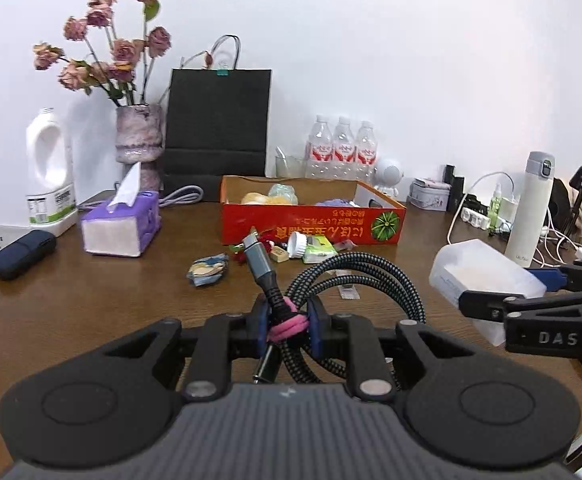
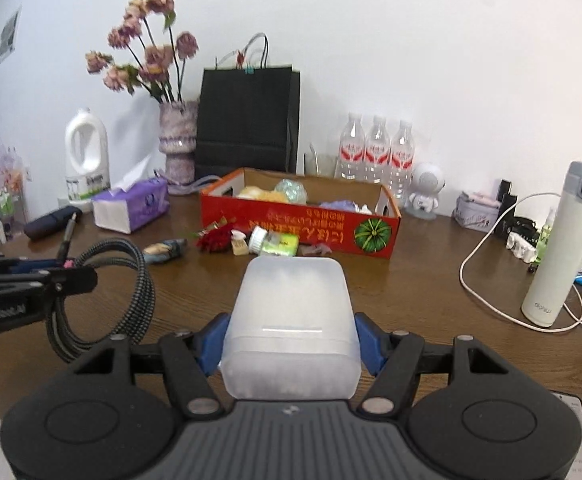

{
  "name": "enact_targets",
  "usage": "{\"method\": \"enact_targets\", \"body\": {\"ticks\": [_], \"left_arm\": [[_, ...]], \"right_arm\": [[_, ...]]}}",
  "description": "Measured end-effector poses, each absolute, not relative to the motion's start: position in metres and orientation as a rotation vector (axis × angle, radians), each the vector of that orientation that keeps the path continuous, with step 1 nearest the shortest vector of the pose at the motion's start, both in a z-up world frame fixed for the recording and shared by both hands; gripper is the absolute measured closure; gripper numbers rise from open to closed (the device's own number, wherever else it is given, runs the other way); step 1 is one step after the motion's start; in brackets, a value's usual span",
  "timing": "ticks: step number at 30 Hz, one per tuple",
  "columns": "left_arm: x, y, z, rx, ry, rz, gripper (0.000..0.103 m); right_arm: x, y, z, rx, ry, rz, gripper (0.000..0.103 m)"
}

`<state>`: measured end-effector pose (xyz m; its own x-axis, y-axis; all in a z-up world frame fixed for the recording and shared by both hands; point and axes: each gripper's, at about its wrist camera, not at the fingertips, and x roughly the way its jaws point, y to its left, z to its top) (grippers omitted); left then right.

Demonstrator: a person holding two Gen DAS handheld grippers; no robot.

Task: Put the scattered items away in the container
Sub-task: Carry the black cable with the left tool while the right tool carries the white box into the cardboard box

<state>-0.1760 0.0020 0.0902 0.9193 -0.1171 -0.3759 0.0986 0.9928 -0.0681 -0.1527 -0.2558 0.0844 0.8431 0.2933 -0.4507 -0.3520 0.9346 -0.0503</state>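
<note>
Left hand-held gripper (image 1: 289,326) is clamped on a coiled braided cable (image 1: 355,280), blue pads pinching it at the pink tie (image 1: 289,326) that bundles the loops. A USB-C plug (image 1: 257,254) sticks up and away from the jaws; a second plug hangs below them. The coil is off the bench (image 1: 91,300), hanging right of the jaws.

Right hand-held gripper (image 2: 291,344) is closed on a frosted translucent plastic box (image 2: 291,320), blue pads pressed against both its side walls. The box is held above the bench, near side of the container. In the left view the same box (image 1: 487,276) sits at the right edge, with the right gripper's black fingers in front of it.

The container is an orange cardboard box (image 1: 311,224), open top, mid-bench, with printed text and a green melon graphic on its near wall. Already inside: yellowish items, a pale green crumpled piece, something lilac at the right end.

Still loose on the bench along the container's near wall: blue-and-tan wrapped packet (image 1: 207,270), red flower piece (image 2: 215,238), small tan block (image 1: 279,255), white cap (image 1: 297,245), green packet (image 1: 321,250), small clear sachet (image 1: 349,292) nearer the camera.

Far left: purple tissue box (image 1: 121,224), vase of dried roses (image 1: 139,136), white jug (image 1: 49,168), dark case (image 1: 23,254). Behind the container: black paper bag (image 1: 217,128), three water bottles (image 1: 343,148). Right: white flask (image 1: 529,208) among white cords.
</note>
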Motion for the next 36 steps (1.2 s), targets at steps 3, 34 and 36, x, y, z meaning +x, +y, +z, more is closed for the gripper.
{"method": "enact_targets", "body": {"ticks": [3,34,36], "left_arm": [[-0.178,0.006,0.088,-0.065,0.381,-0.097,0.083],[0.233,-0.013,0.084,-0.090,0.702,-0.132,0.081],[0.241,-0.005,0.075,-0.076,0.716,-0.113,0.082]], "right_arm": [[-0.161,-0.255,0.088,-0.128,0.424,0.336,0.038],[0.253,-0.235,0.124,-0.054,0.633,0.235,0.038],[0.255,-0.236,0.112,-0.044,0.667,0.215,0.038]]}}
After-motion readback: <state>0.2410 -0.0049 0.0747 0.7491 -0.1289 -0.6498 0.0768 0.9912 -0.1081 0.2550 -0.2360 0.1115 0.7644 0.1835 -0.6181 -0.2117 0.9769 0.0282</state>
